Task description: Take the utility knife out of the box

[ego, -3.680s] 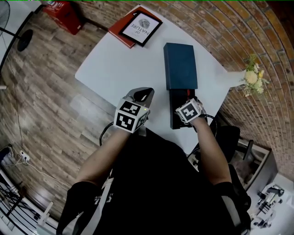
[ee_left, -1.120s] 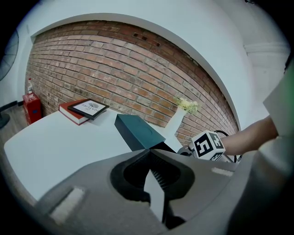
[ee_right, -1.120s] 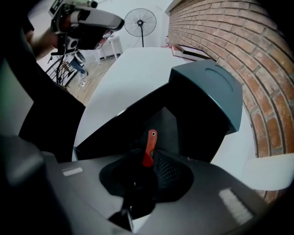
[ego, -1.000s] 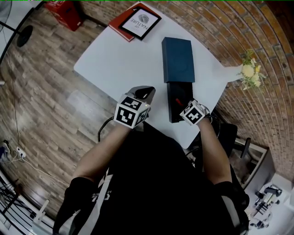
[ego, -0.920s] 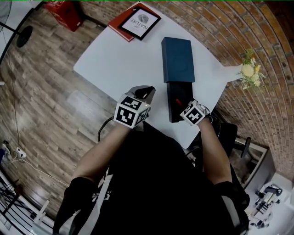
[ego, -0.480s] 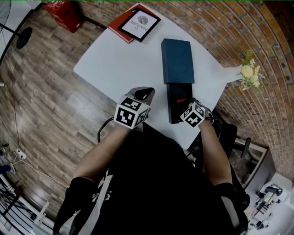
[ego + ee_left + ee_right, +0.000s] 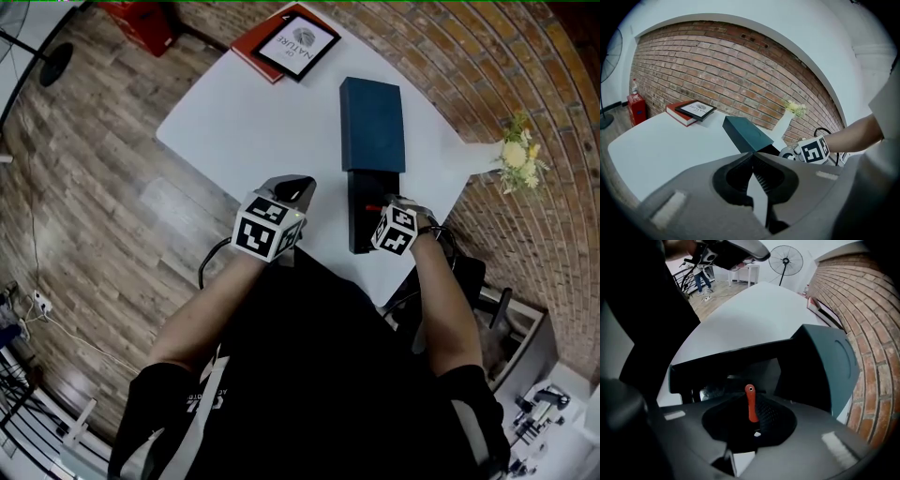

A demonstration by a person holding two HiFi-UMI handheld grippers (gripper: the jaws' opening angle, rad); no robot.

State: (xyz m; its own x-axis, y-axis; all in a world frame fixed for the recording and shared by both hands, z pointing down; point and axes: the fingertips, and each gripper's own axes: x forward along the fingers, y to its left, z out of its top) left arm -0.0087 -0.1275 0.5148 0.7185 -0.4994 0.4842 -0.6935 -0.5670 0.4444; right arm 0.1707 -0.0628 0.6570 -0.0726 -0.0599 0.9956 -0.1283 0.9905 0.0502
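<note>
A long box lies on the white table, with its dark teal sleeve slid away from the open black tray. My right gripper points down into the tray. It pinches the red utility knife, whose end sticks up between the jaws over the tray. The jaws are opening slightly with the knife between them. A red bit of the knife shows beside the marker cube. My left gripper hovers left of the box, shut with nothing in it.
A red book with a black-framed card lies at the table's far end. A white vase of flowers stands at the right edge by the brick wall. A fan stands beyond the table. The box sleeve lies ahead of the left gripper.
The right gripper has rolled about its own line over the tray, its marker cube now turned. The red knife end stays at its jaws. The left gripper has not moved.
</note>
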